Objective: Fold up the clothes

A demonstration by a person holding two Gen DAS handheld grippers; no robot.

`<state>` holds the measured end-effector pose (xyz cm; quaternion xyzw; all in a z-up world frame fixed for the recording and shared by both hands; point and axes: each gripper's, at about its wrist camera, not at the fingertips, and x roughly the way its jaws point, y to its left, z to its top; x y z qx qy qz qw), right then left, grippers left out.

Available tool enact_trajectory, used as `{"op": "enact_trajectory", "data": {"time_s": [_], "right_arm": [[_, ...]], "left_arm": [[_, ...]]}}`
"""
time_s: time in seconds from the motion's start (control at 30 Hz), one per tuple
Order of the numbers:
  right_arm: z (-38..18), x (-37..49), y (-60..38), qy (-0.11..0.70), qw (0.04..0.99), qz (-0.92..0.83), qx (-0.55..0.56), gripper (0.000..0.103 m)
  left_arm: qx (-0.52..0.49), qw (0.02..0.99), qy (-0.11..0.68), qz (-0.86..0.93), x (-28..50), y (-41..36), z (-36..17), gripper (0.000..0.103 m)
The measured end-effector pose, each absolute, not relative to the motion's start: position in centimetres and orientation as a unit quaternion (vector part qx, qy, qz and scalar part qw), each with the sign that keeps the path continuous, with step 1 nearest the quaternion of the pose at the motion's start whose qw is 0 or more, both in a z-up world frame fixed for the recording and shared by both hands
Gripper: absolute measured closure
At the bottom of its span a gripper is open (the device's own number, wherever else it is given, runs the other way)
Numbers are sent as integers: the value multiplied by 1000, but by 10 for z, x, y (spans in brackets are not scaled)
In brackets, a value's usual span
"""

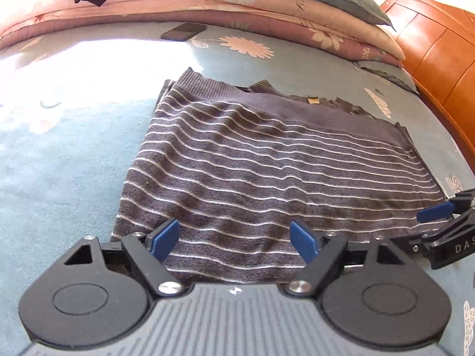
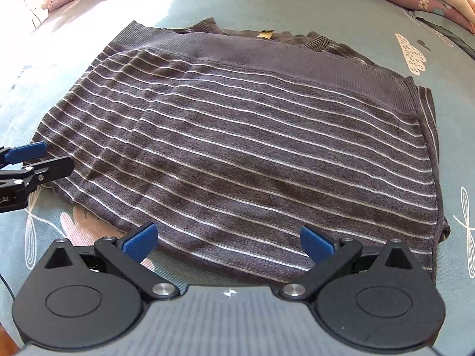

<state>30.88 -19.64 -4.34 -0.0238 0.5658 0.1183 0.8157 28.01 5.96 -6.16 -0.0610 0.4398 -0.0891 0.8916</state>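
Currently the striped sweater (image 2: 237,148) lies folded on the bed (image 2: 356,14), long axis crosswise. Left claw (image 1: 234,238) and right claw (image 2: 228,241) gape wide, empty, equally near its closest edge.

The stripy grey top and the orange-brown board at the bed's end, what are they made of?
The grey sweater with thin white stripes looks like soft knitted yarn, maybe wool or cotton: it has a ribbed band and a fuzzy, matte surface. The orange-brown headboard looks like varnished wood: it is glossy, with panel grooves. It could be a veneer.
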Motion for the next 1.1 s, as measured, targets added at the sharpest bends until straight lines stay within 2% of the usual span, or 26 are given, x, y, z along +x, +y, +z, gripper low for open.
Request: {"op": "enact_trajectory", "data": {"time_s": [0.13,0.2,0.43,0.57,0.73,0.9,1.1], "right_arm": [[-38,316,-162,558,815,148,-57,0],[-36,320,-142,555,812,161,-79,0],[-31,333,-85,549,802,196,-133,0],[-31,339,-60,548,796,209,-150,0],[-32,345,-34,547,787,223,-177,0],[-39,345,-25,546,781,222,-207,0],[-38,345,-20,545,779,227,-210,0]], "left_arm": [[-132,870,469,-73,272,84,-80,22],[-156,869,460,-92,259,92,-77,22],[-141,904,391,-103,254,133,-56,22],[-202,871,417,-165,280,154,-75,22],[-257,834,405,-273,283,173,-88,22],[-219,788,473,-328,304,180,-108,19],[-151,748,525,-376,315,184,-98,19]]}}
